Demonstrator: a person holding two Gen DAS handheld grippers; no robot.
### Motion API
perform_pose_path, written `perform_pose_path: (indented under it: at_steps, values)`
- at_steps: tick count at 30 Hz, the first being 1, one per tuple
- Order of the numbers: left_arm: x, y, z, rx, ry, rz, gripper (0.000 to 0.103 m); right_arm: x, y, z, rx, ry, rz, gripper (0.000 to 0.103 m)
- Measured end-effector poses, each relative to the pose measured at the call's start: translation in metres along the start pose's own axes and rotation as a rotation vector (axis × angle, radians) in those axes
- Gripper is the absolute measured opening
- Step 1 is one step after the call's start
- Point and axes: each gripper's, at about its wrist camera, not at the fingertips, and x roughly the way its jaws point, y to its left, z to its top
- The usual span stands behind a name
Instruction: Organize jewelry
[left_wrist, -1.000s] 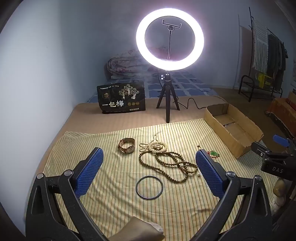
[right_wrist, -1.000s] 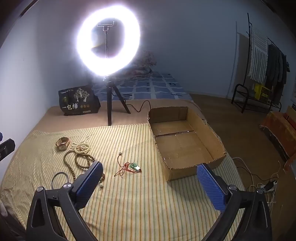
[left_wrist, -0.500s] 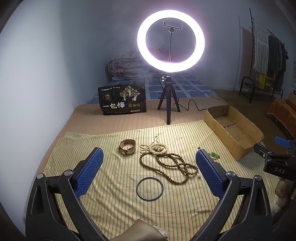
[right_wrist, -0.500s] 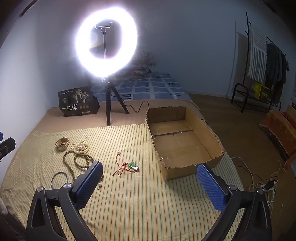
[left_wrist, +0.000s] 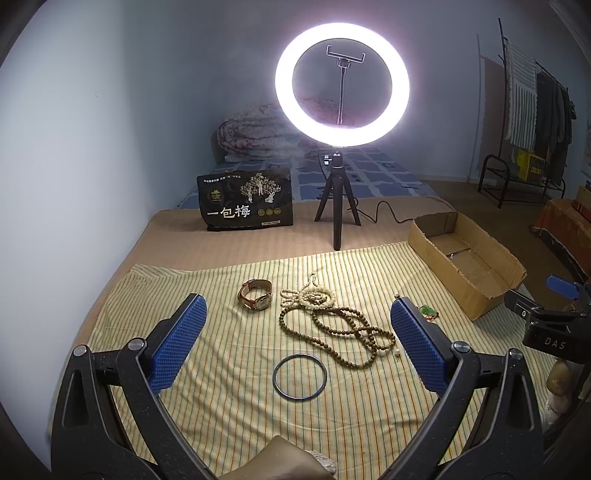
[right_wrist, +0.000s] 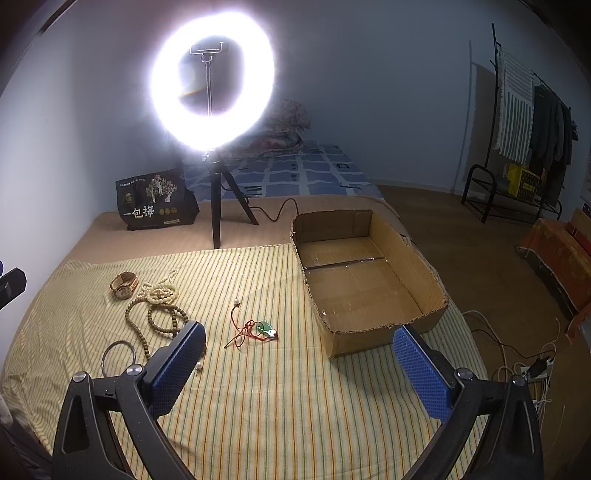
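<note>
On the striped cloth (left_wrist: 229, 387) lie a brown-strap watch (left_wrist: 255, 294), pale beads (left_wrist: 314, 296), a long dark bead necklace (left_wrist: 343, 334), a dark bangle (left_wrist: 300, 376) and a green pendant on red cord (right_wrist: 263, 328). An empty cardboard box (right_wrist: 364, 280) sits at the cloth's right edge. My left gripper (left_wrist: 297, 341) is open and empty, above and short of the bangle and beads. My right gripper (right_wrist: 299, 360) is open and empty, near the pendant and the box's front wall. The watch (right_wrist: 123, 285) and necklace (right_wrist: 155, 317) also show in the right wrist view.
A lit ring light on a tripod (left_wrist: 341, 155) stands behind the cloth with its cable trailing right. A black printed bag (left_wrist: 245, 199) stands at the back left. A clothes rack (right_wrist: 532, 122) and floor cables (right_wrist: 532, 365) are to the right.
Both grippers have drifted slightly; the scene shifts a little in each view. Nothing on the cloth has moved, and both grippers stay open.
</note>
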Motion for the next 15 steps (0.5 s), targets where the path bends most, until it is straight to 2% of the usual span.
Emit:
perform_pose_path:
  at_steps: [15]
  values:
    - [-0.0003, 0.0001, -0.0005, -0.001, -0.002, -0.002, 0.102, -0.0006, -0.0011, -0.0024, 0.002, 0.005, 0.002, 0.103]
